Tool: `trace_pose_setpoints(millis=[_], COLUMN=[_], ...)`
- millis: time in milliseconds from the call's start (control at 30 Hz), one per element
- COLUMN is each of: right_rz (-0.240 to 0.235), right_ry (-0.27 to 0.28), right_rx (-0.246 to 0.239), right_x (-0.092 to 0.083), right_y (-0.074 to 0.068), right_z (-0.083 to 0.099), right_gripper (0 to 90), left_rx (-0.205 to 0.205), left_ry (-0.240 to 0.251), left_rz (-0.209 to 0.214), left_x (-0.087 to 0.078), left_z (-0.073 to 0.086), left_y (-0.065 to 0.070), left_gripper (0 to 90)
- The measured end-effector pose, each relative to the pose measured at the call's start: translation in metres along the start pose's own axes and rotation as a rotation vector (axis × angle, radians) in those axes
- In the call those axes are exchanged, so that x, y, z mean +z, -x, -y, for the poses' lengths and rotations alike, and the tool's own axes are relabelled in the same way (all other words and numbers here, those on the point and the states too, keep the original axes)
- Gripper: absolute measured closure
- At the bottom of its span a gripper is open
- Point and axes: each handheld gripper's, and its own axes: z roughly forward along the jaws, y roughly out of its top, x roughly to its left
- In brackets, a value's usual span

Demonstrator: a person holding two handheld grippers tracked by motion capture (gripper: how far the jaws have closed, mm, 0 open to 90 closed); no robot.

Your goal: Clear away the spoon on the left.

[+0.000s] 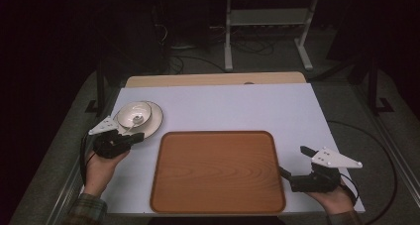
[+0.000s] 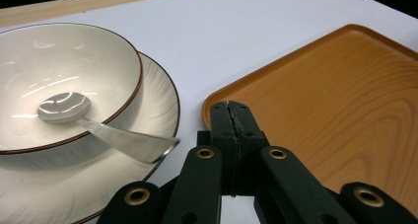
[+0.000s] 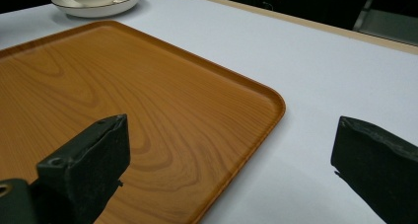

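**Currently: left tongs clenched beside the dishes, right tongs released at the tray's corner**

Left tongs (image 1: 138, 136) sit near the left edge of the tabletop (image 1: 237, 106), held in the person's left hand (image 1: 101, 168). In the left gripper view their jaws are pressed together with nothing between them. Their tips lie just beside the plate's near rim, close to the spoon's handle end without touching it, and near the tray's far left corner.

A white bowl (image 2: 59, 81) with a thin dark rim stands on a matching plate (image 2: 157, 100) toward the far left of the tabletop. A metal spoon (image 2: 103, 130) rests in the bowl, its scoop inside and its handle leaning out over the bowl's rim, above the plate.

A wooden tray (image 1: 218, 173) lies flat at the middle of the near edge, its surface bare.

Right tongs (image 1: 292, 162) are held in the right hand (image 1: 337, 197) near the near right corner of the tabletop. Their jaws stand wide apart, gripping nothing; one jaw hangs over the tray's right side, the other over the white surface beside it.
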Motion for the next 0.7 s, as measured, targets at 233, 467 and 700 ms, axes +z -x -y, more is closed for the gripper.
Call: trace_pose_setpoints(millis=[233,467,700], right_rz=[-0.002,-0.006,-0.004], right_ry=[-0.003,-0.007,-0.007], right_rx=[0.000,-0.001,-0.002], right_x=[0.000,0.001,0.001], right_y=[0.000,-0.001,-0.001], right_z=[0.000,0.000,0.000], right_gripper=[0.9,0.9,1.0], left_rx=[-0.017,-0.039,-0.050], left_ry=[0.016,0.032,0.031], left_rz=[-0.019,-0.041,-0.070], left_x=[-0.005,-0.012,-0.017], left_z=[0.001,0.003,0.005], left_y=[-0.005,-0.013,-0.020], left_gripper=[89.4,89.5,89.4])
